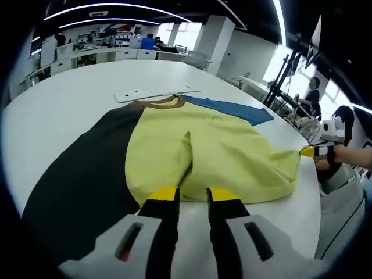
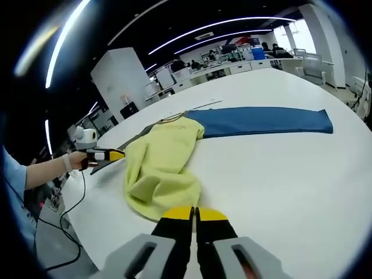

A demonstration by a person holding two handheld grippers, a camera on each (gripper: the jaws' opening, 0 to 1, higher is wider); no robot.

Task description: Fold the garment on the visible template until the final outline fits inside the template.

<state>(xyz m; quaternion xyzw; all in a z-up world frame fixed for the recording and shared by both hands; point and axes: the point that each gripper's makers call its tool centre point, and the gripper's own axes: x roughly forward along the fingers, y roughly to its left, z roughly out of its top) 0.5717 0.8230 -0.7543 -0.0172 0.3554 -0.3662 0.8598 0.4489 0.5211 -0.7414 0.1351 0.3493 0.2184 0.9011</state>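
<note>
Left gripper (image 1: 193, 197): at the bottom centre of your left gripper view, yellow tips a narrow gap apart at the near hem of the garment (image 1: 203, 154); whether cloth sits between them you cannot tell from here

Right gripper (image 2: 195, 216): at the bottom centre of your right gripper view, jaws pressed together at the garment's near edge; in the left gripper view it shows at the right edge, where a corner of the hem is drawn out to a point at its tip, so judge it pinched on the cloth

Garment: mid-frame on the white table (image 1: 70, 99), yellow body folded over on itself, dark sleeve (image 1: 81, 174) spread to the lower left, blue sleeve (image 2: 261, 121) stretching to the upper right of the right gripper view

Step in hand: a body fold seems to be under way, sleeves not yet brought in

Next move: probably carry the held edge across and lay it flat, then fold in each sleeve

Far end: a white strip (image 1: 154, 92) lies just past the collar (image 1: 163, 103); no template outline can be made out
</note>
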